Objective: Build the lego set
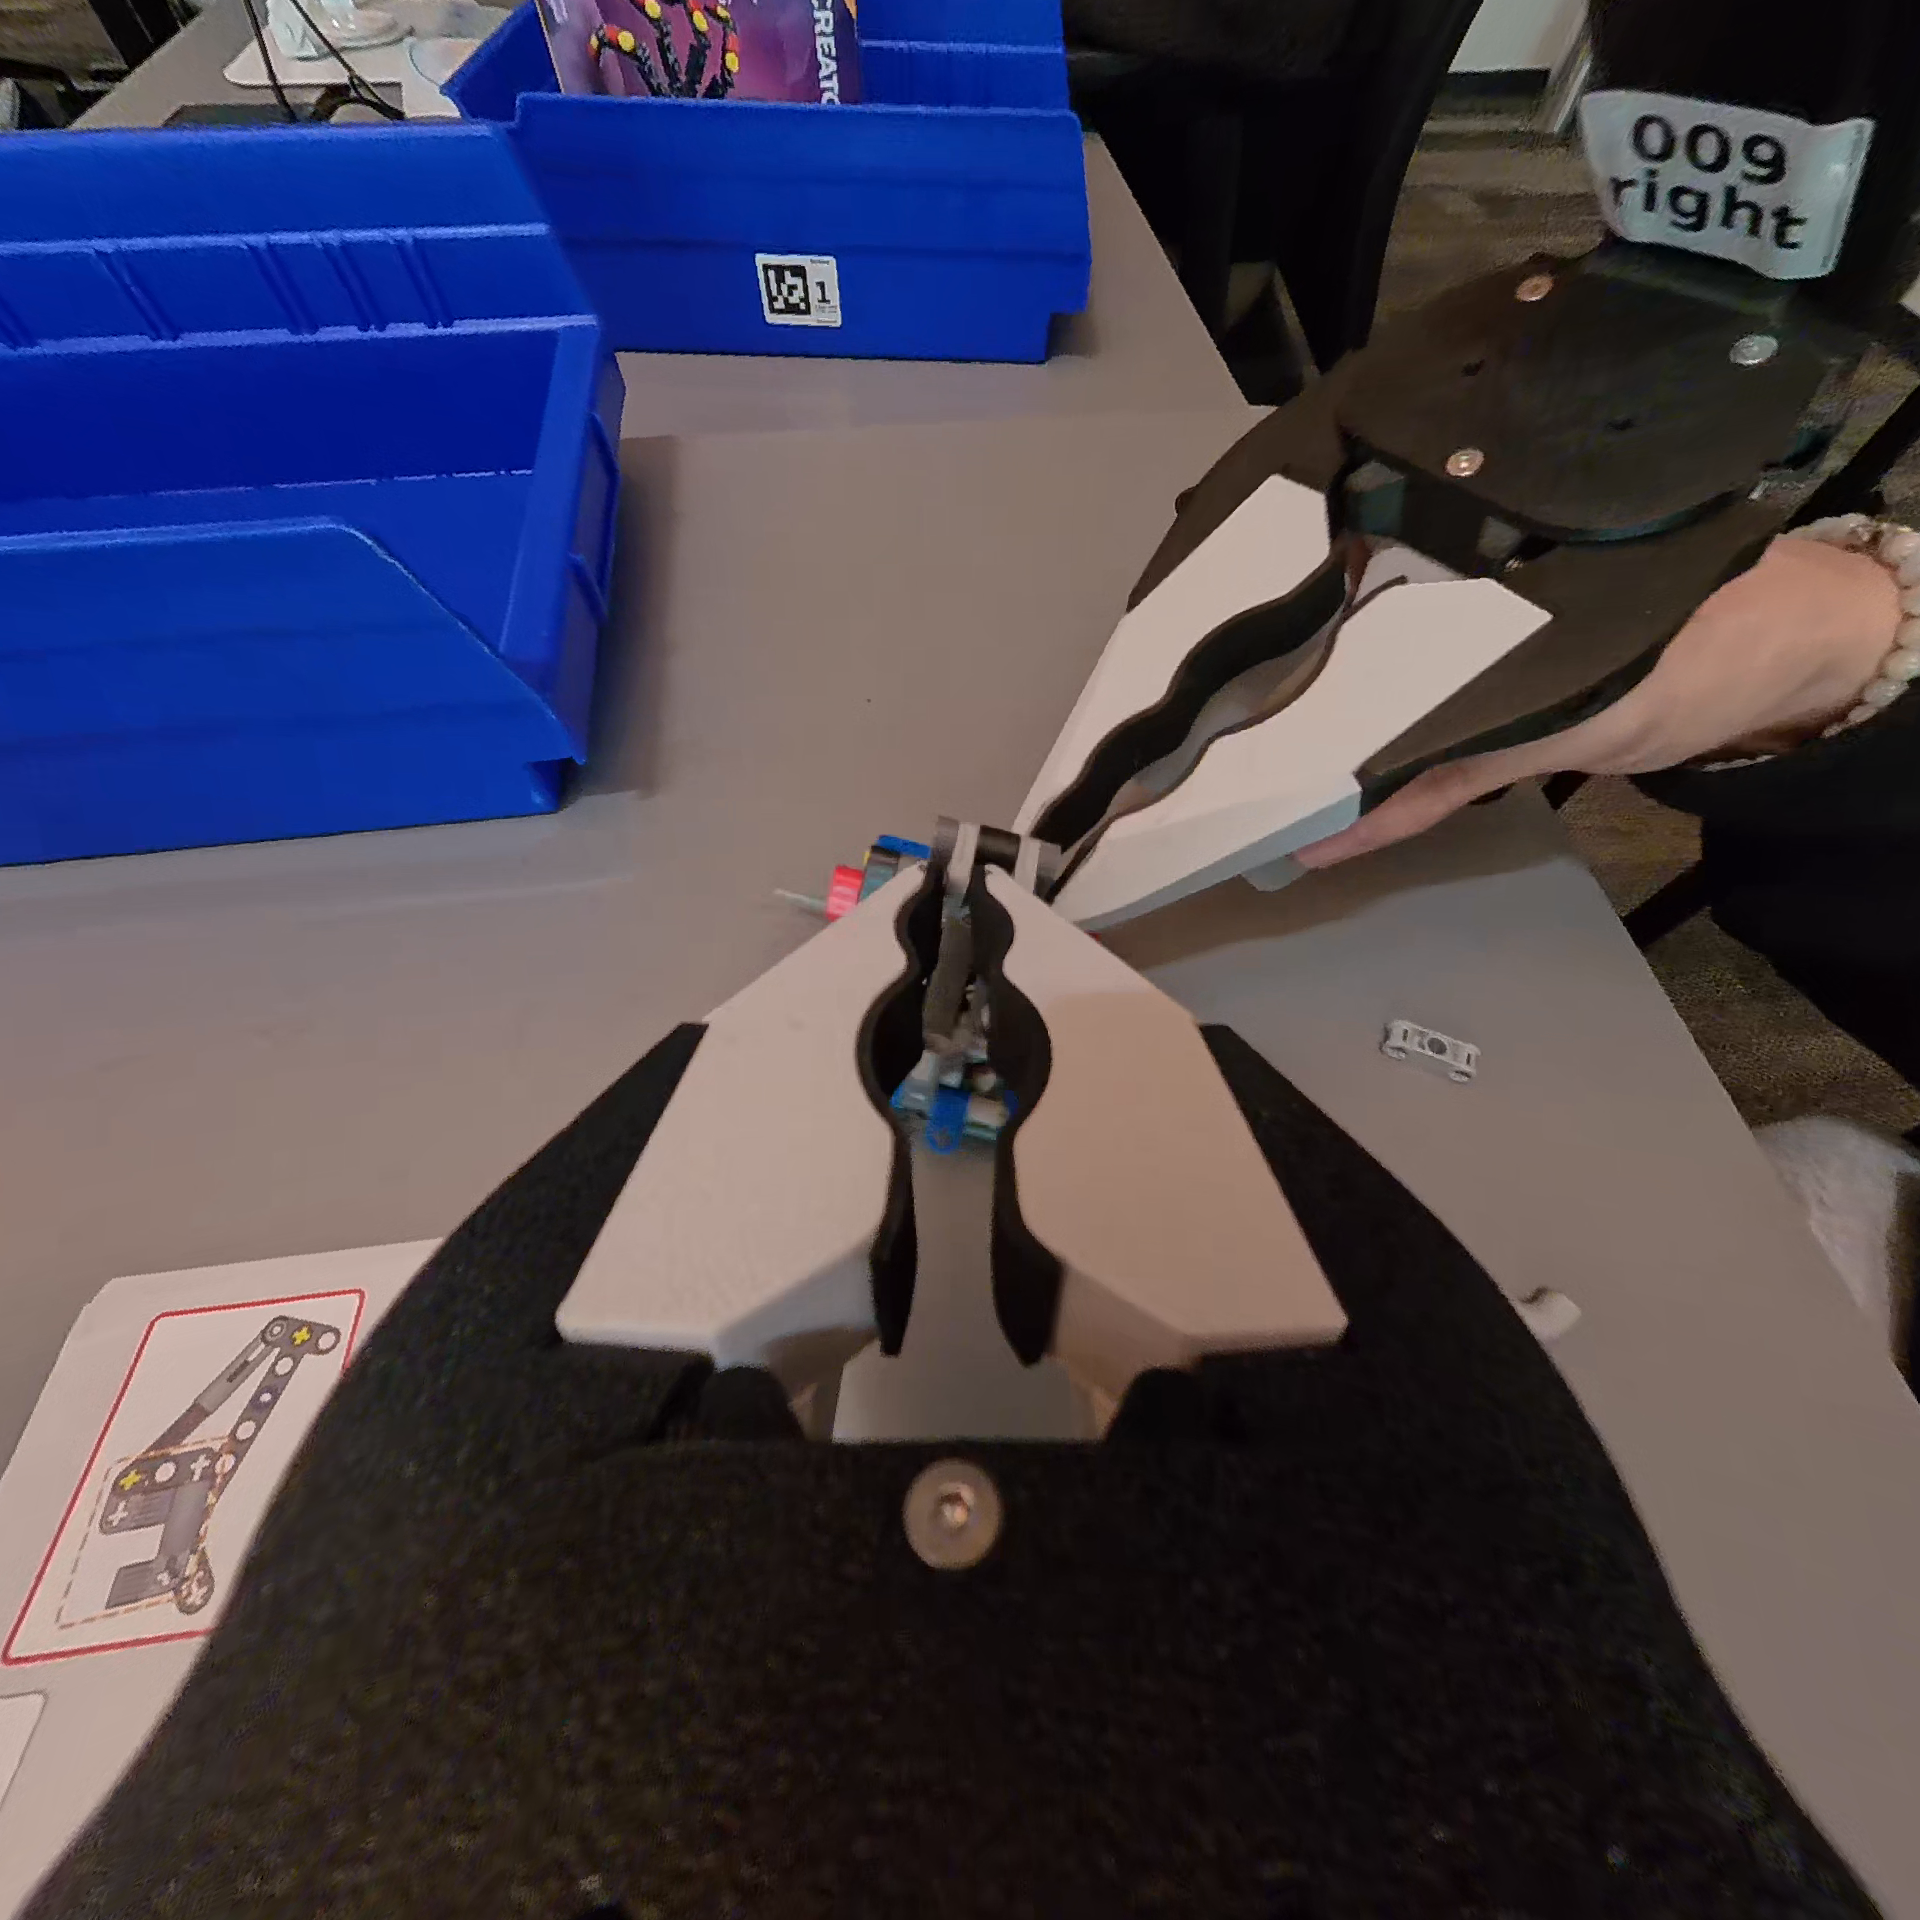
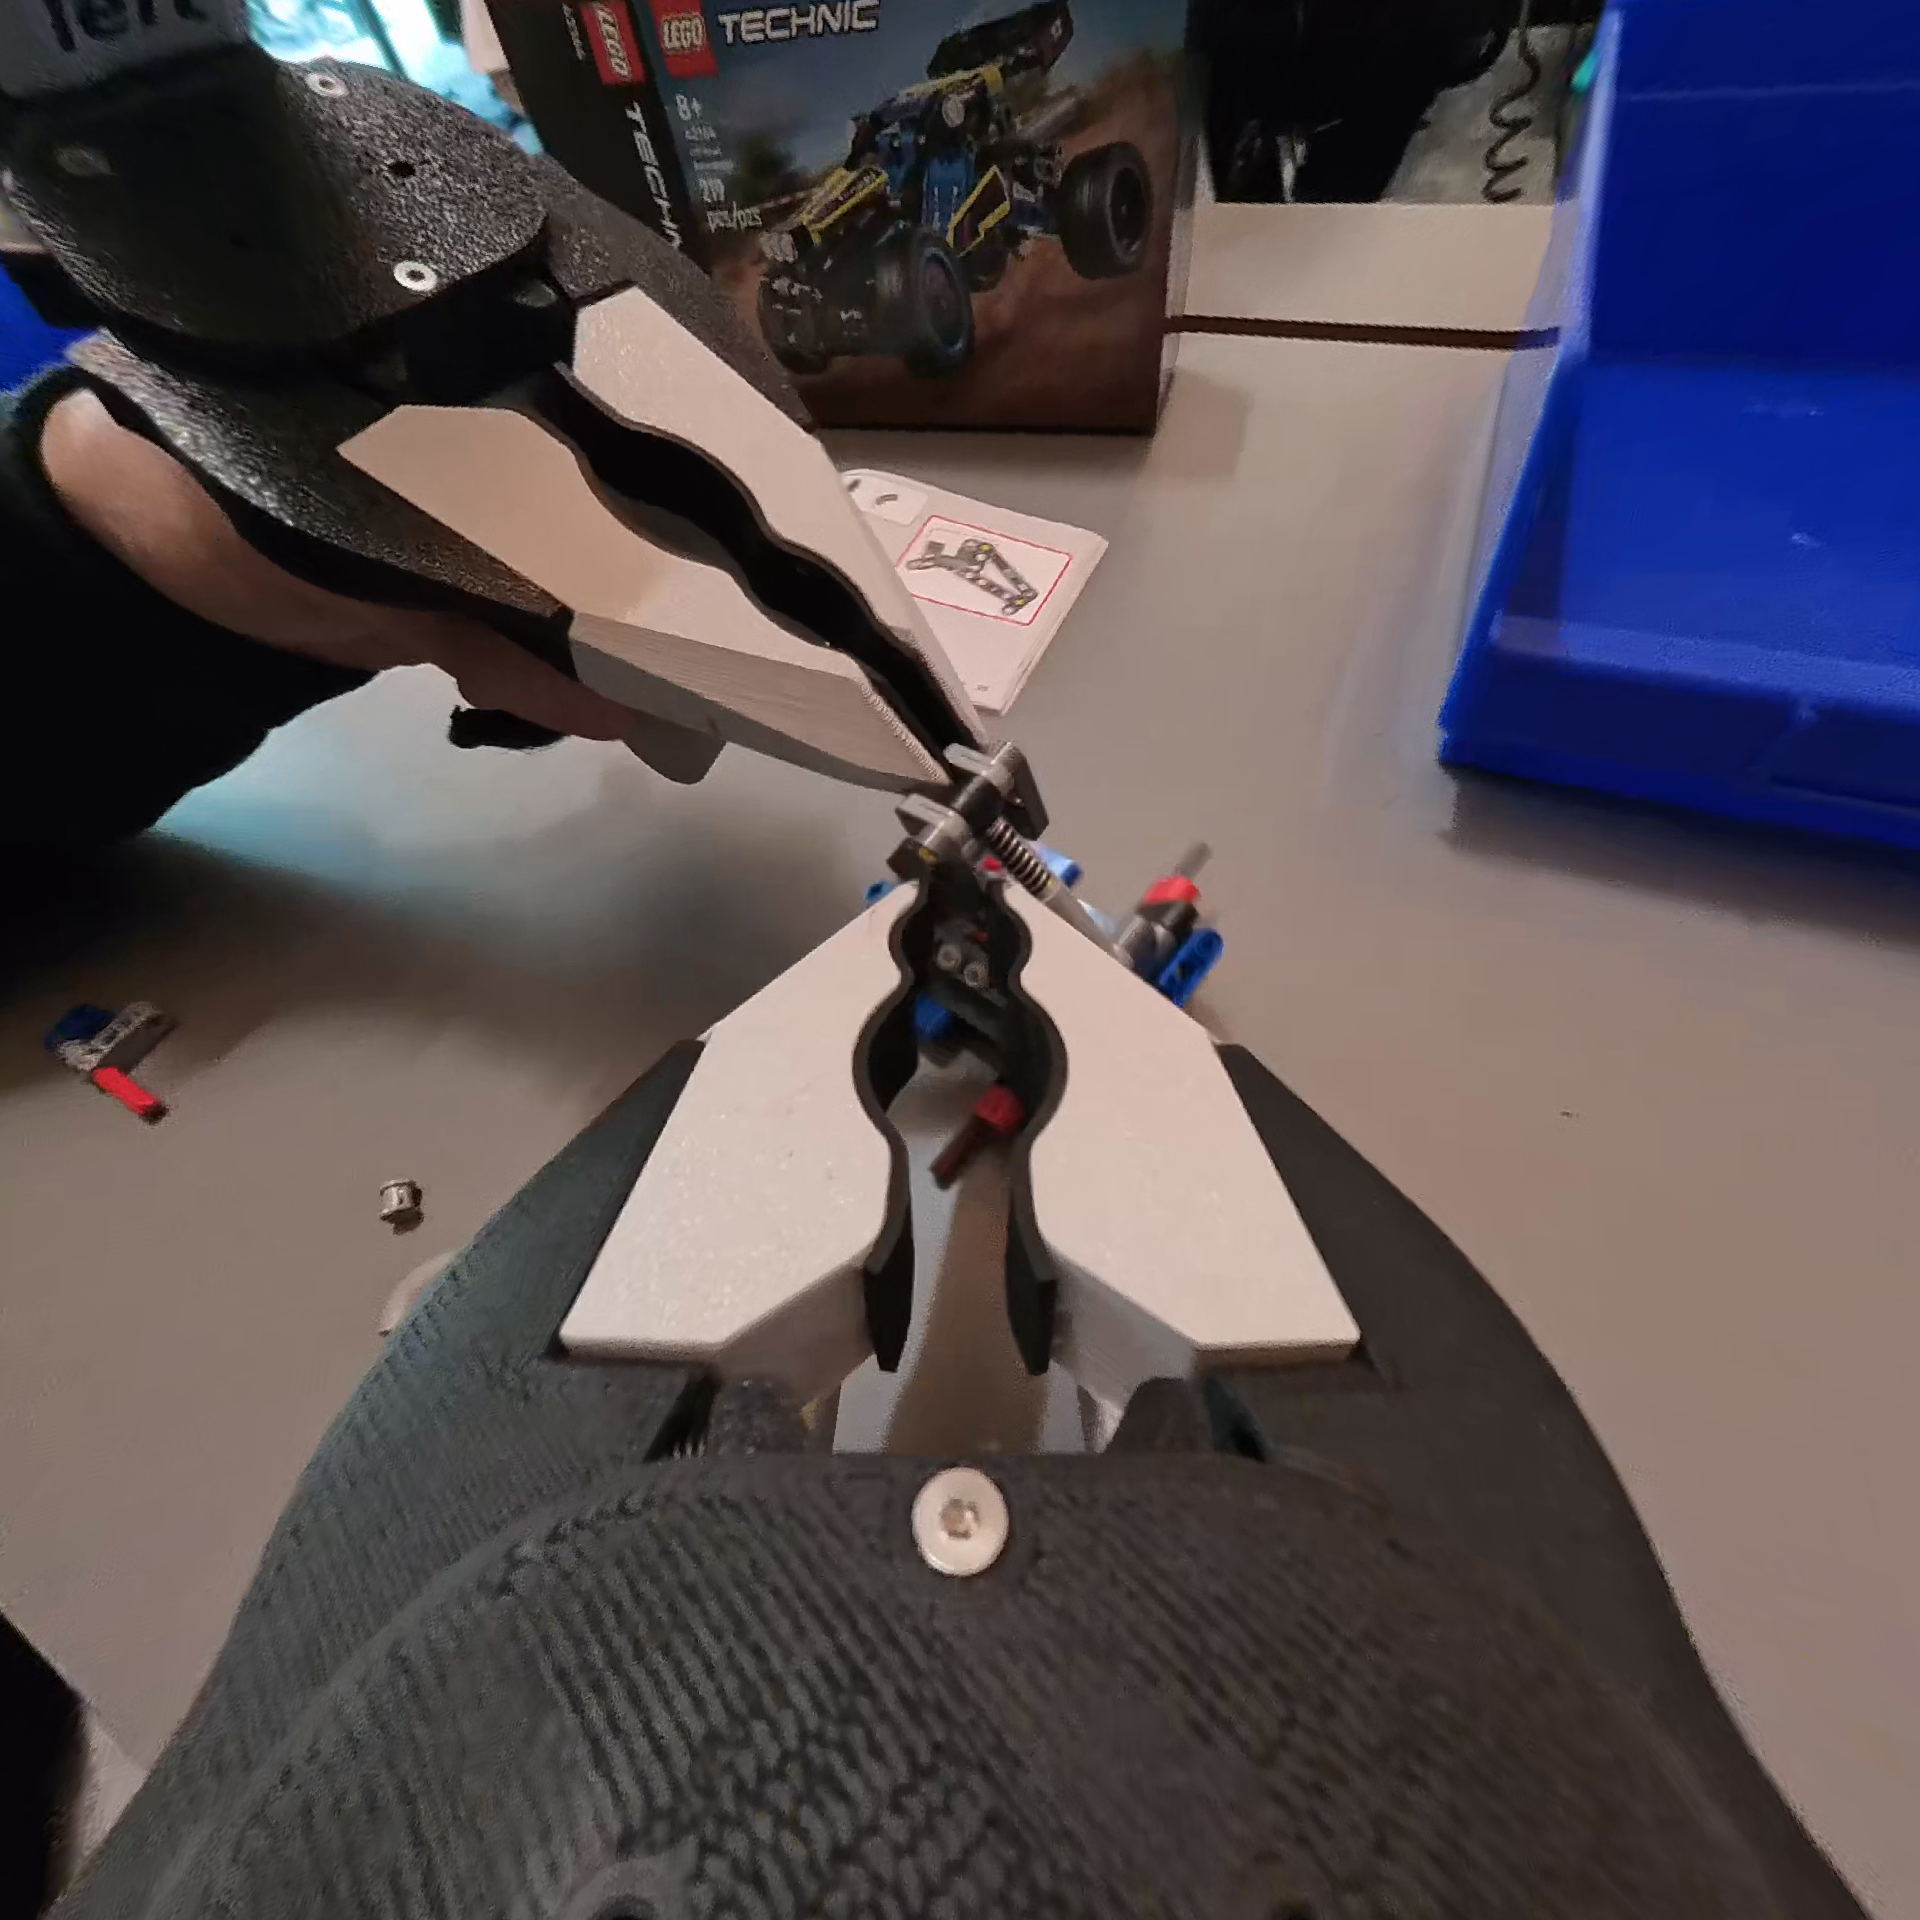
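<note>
A small toy-brick assembly [image 1: 995,840] of grey, blue and red parts is held just above the grey table [image 1: 416,987]. My left gripper [image 1: 961,883] is shut on a thin grey beam of it. In the right wrist view the assembly [image 2: 1023,862] shows a black spring strut and blue pieces. My right gripper [image 2: 961,883] is shut on its dark grey part from below. The left gripper [image 2: 961,764] comes in from the upper left and grips the top. In the left wrist view the right gripper [image 1: 1049,847] meets the assembly from the right.
Blue bins [image 1: 291,582] stand at the left and far side, one also in the right wrist view [image 2: 1704,520]. An instruction sheet [image 1: 177,1475], a light grey connector [image 1: 1432,1049], loose pieces [image 2: 109,1049], a small bush [image 2: 400,1200] and a toy box [image 2: 935,208] are around. Both grippers' tips are close together, under 4 cm apart.
</note>
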Available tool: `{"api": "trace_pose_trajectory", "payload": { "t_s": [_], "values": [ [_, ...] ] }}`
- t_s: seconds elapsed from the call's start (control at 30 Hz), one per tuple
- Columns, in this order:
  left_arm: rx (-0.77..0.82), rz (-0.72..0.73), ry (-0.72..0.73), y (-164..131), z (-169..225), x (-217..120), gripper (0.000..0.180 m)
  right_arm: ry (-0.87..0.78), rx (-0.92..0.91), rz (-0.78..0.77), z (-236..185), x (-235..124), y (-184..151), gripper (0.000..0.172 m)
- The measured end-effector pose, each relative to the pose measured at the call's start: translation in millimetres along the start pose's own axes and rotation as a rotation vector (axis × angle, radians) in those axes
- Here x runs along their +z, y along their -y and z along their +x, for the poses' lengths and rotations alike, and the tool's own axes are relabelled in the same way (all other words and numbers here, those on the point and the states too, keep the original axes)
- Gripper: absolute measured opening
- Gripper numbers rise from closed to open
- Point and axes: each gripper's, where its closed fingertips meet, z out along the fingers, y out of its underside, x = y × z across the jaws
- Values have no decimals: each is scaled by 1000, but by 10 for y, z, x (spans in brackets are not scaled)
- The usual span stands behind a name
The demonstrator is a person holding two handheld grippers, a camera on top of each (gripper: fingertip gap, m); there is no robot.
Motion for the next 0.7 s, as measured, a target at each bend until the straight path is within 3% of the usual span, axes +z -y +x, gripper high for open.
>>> {"api": "trace_pose_trajectory", "payload": {
  "t_s": [0.33,0.47,0.7],
  "values": [
    [118,-8,36,-60,-114,-62,9,178,231,83,-28,-66,14,3],
    [123,25,-20,-42,-12,-20,10,249,336,92,-50,-90,7,3],
    [187,44,-60,-41,79,-10,11,254,294,4,-109,-57,-109,4]
  ]
}}
